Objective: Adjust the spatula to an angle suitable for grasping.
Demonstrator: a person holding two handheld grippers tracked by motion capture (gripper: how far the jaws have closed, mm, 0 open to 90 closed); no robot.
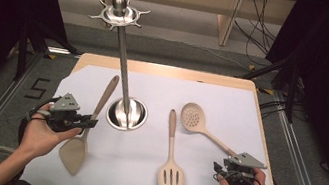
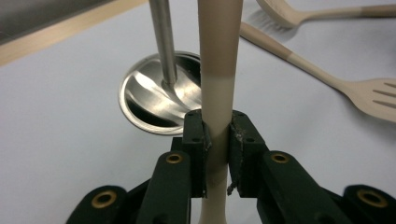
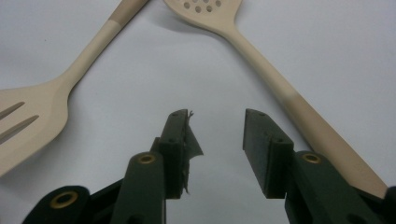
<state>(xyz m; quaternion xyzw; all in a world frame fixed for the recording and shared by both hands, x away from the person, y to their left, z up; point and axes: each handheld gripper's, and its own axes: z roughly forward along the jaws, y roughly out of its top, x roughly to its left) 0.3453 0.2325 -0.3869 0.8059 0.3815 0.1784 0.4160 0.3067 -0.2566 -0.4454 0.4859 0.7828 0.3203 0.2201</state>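
Left gripper [image 1: 89, 123] at lower left of the high view, jaws clenched on the handle of the beige solid turner [image 1: 84, 135]; its blade sits at lower left on the white sheet [image 1: 232, 101]. Right gripper [image 1: 218, 168] at lower right, jaws released, nothing between them, just beside the handle end of the perforated spoon [image 1: 200, 126]. Slotted turner [image 1: 170, 159] lies lower center. Steel utensil stand [image 1: 125, 86] upright at center, base just right of the held handle

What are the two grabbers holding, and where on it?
The left gripper clamps the solid spatula around its handle, in the pale part. The right gripper is open and holds nothing.
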